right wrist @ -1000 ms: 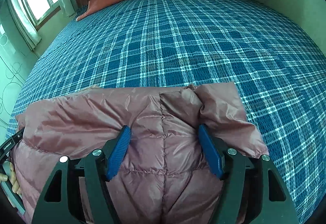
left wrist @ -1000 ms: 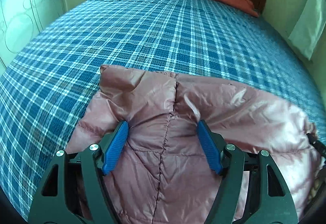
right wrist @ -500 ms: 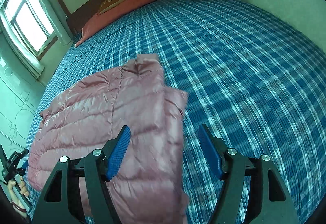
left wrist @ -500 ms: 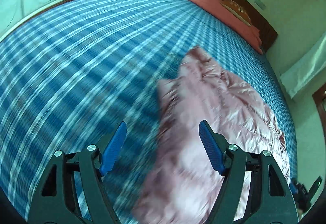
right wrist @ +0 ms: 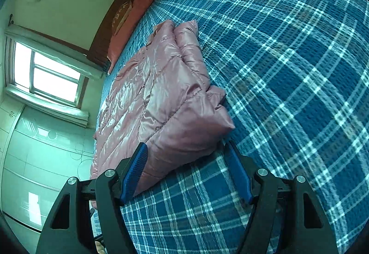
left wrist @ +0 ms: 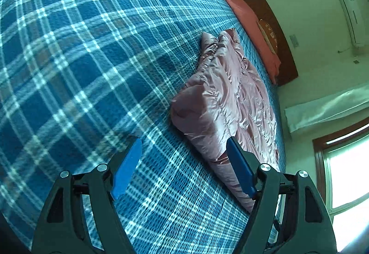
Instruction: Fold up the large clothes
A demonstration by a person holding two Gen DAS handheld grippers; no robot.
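Two black tools with blue pads hang over a bed (left wrist: 80,50) covered in blue and white plaid. The left tool (left wrist: 184,166) stands open, its jaws having just widened, with only bedcover between them. The right tool (right wrist: 186,166) is also open, gripping nothing. A shiny pink quilted puffer jacket (right wrist: 166,101) lies folded on the bed; its near edge is hidden behind each tool's pad.

No lettering can be read in either view. A cushion (left wrist: 267,34) by the headboard (left wrist: 272,23) carries a printed pattern or characters, too small and blurred to make out; it also shows in the right wrist view (right wrist: 121,14).
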